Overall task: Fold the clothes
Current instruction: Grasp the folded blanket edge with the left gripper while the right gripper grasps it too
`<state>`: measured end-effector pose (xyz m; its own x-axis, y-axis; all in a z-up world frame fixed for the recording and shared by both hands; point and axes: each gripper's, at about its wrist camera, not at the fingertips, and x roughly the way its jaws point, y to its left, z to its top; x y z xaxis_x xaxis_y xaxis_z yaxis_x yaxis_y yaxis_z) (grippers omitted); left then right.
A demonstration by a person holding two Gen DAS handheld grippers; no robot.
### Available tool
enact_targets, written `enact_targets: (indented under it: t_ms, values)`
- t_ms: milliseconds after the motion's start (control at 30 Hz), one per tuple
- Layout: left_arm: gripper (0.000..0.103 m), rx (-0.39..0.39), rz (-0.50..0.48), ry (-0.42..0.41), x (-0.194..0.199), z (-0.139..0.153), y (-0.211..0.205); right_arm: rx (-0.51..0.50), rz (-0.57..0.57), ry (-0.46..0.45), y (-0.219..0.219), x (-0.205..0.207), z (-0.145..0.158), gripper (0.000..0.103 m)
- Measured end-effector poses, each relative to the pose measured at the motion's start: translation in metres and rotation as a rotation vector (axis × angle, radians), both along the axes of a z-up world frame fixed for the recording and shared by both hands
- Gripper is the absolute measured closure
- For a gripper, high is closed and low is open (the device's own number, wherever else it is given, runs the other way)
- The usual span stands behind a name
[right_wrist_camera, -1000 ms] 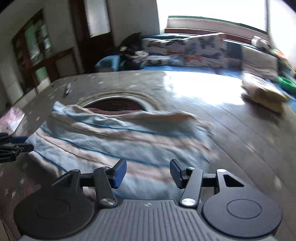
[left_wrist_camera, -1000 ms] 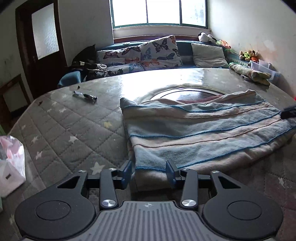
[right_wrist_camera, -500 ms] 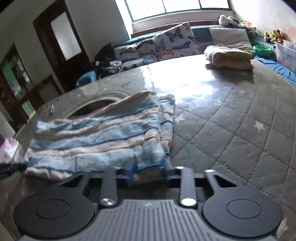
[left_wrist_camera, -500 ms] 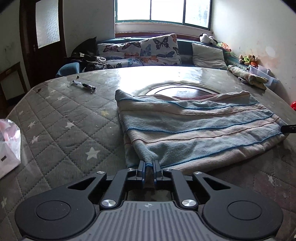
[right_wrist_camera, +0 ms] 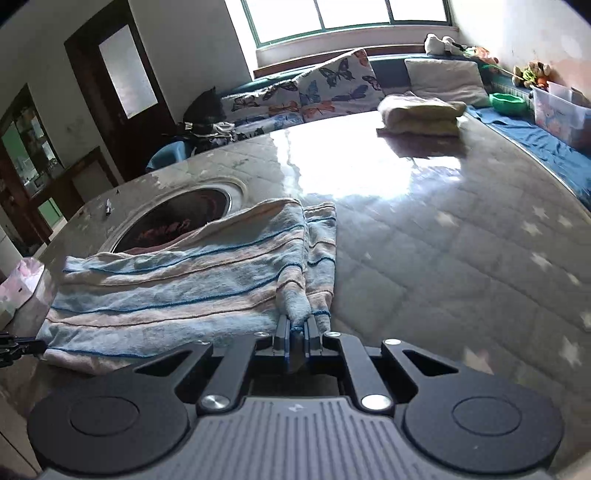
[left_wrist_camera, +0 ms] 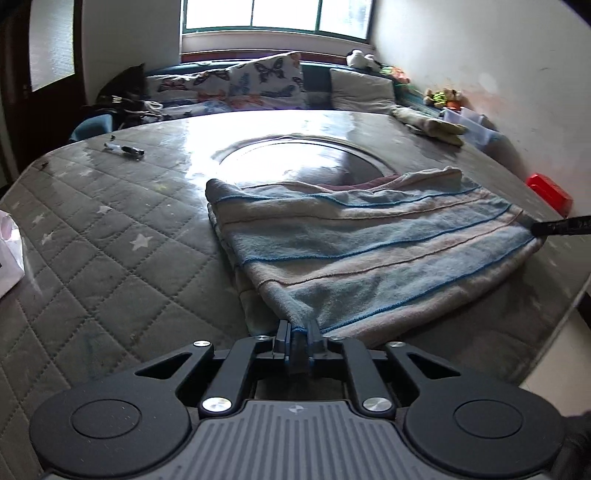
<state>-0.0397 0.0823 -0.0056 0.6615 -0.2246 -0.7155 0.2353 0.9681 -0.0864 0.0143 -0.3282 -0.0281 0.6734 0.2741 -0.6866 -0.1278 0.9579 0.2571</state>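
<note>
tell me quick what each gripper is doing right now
Left gripper: closed on the near left corner of the striped towel.
Right gripper: closed on the towel's near right corner.

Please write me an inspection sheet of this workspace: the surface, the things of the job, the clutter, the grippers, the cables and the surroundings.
Surface: round table under a quilted star-pattern cover, glossy.
Job's things: striped towel lies doubled on the table; another folded cloth at the far edge.
Clutter: marker pen; red box; white bag.
Grippers: left gripper and right gripper each shut on a near towel corner.
Cables: nothing seen.
Surroundings: butterfly cushions, window, dark door.
</note>
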Motion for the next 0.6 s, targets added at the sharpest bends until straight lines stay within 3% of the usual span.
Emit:
enact_targets:
  t_ms: [167, 300, 367, 600]
  values:
    - [0.085, 0.037, 0.008, -0.085, 0.004, 0.024, 0.004, -0.023, -0.010, -0.038, -0.004, -0.004, 0.019, 0.089]
    - [0.080, 0.040, 0.013, -0.157, 0.022, 0.044, 0.006, -0.053, 0.044, -0.094, 0.015, 0.011, 0.033, 0.084]
    - [0.080, 0.058, 0.012, -0.179, 0.033, 0.045, 0.000, -0.064, 0.081, -0.100, 0.027, 0.024, 0.033, 0.073]
    - [0.085, 0.093, -0.049, -0.169, 0.094, 0.028, -0.028, -0.060, 0.196, -0.077, 0.080, 0.079, 0.013, 0.071]
